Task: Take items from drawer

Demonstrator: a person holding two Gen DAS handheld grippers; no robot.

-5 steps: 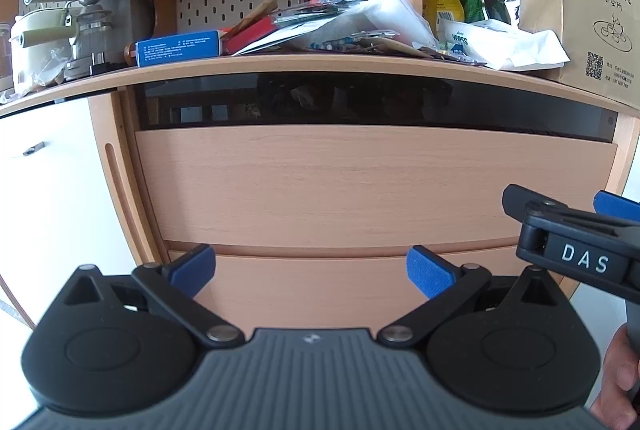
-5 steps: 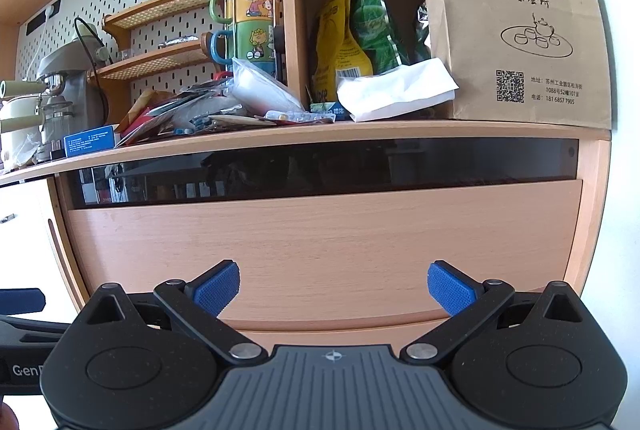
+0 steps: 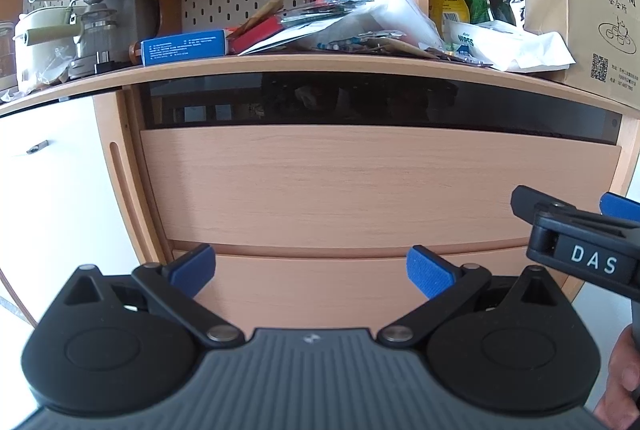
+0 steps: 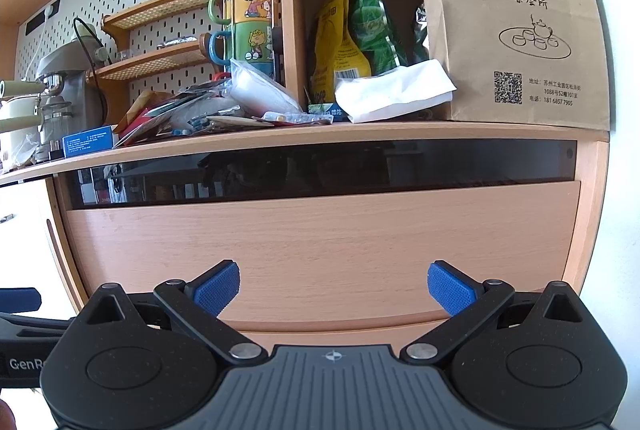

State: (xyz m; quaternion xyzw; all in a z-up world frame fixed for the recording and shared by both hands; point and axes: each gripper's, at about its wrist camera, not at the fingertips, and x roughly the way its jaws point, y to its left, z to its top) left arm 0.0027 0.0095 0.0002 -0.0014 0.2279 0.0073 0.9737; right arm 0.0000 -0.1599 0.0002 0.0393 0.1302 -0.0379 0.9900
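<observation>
The left gripper (image 3: 311, 272) has its jaws spread wide with nothing between the blue pads, and the right gripper (image 4: 333, 288) is the same: wide apart and empty. Both hang level in front of the pale wooden drawer front (image 4: 320, 250) of a beech cabinet, near it but not touching; in the left wrist view the right gripper's black body shows at 3 o'clock.

The drawer front sits flush with the cabinet frame, with a dark glossy strip (image 3: 360, 102) above it at 12 o'clock and a second wooden front (image 3: 360, 282) below it. Its contents are hidden, so the items themselves cannot be seen.

Further out at 12 o'clock, the wooden tabletop (image 4: 360, 134) carries a heap of loose packets and papers (image 4: 208, 110), a blue box (image 3: 183, 47) at 10 o'clock, and a brown paper bag (image 4: 512, 22) at 1 o'clock.

A shut drawer, empty jaws and a loaded tabletop fit either reaching to pull the drawer out or a drawer closed again after emptying. I cannot tell which.
</observation>
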